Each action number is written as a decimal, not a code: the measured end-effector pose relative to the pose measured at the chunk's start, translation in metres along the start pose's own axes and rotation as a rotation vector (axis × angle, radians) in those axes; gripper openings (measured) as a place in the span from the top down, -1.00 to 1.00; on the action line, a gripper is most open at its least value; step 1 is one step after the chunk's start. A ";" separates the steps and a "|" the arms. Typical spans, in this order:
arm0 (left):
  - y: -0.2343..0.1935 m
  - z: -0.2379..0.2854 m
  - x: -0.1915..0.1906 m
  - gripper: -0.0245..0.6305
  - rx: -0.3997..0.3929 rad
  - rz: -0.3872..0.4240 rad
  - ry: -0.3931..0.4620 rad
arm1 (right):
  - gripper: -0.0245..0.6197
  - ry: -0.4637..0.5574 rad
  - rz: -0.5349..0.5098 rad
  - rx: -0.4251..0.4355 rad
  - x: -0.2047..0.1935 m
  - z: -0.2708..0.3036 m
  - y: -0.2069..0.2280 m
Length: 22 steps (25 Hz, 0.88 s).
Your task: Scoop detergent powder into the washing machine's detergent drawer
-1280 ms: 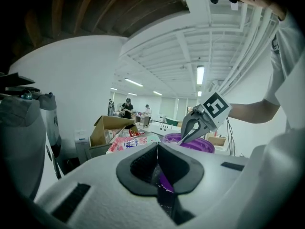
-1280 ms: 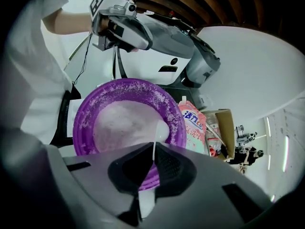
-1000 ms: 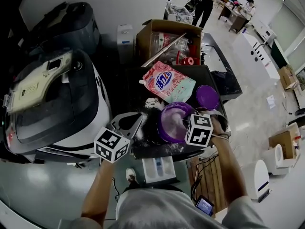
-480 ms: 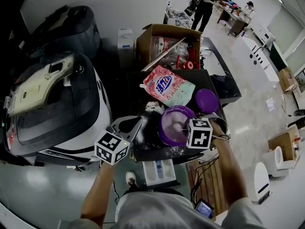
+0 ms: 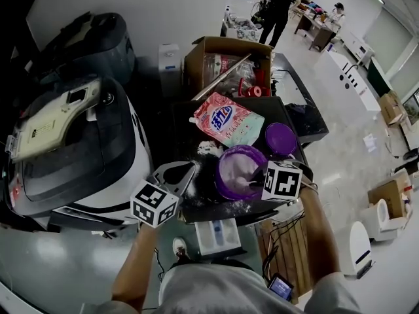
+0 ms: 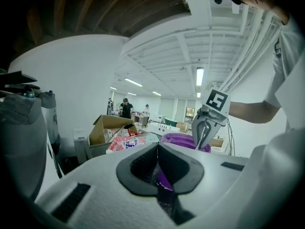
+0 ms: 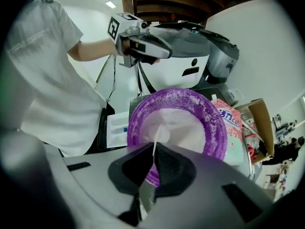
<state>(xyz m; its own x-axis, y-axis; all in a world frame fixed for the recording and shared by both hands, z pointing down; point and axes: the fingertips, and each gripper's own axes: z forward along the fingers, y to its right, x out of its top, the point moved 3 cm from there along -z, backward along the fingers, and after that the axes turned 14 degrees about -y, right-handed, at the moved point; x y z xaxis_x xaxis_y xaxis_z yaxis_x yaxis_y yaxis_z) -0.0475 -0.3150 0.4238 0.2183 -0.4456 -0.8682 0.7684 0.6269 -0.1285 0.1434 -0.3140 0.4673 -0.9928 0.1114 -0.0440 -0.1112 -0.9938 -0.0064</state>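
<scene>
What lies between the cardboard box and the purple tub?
A pink detergent bag lies between the cardboard box and the purple tub; the head view shows it clearly.

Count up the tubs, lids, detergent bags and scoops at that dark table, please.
Tub: 1
Lid: 1
Detergent bag: 1
Scoop: 1, gripped by the right gripper
Total: 4
</scene>
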 end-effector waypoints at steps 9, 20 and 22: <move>0.010 0.004 0.001 0.89 -0.039 -0.011 -0.005 | 0.91 0.235 0.298 0.013 -0.018 -0.010 0.005; 0.023 0.013 0.007 0.89 -0.075 -0.014 0.008 | 0.92 0.523 0.614 0.003 -0.036 -0.028 0.001; 0.025 0.013 0.008 0.89 -0.076 -0.012 0.010 | 0.91 0.594 0.676 -0.025 -0.042 -0.033 0.002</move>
<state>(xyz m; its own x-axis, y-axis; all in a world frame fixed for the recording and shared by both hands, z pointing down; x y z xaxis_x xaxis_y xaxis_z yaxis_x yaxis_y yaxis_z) -0.0184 -0.3110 0.4200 0.2032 -0.4473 -0.8710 0.7228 0.6686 -0.1747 0.1860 -0.3206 0.4359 -0.6587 -0.5074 -0.5556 0.4956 -0.8482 0.1870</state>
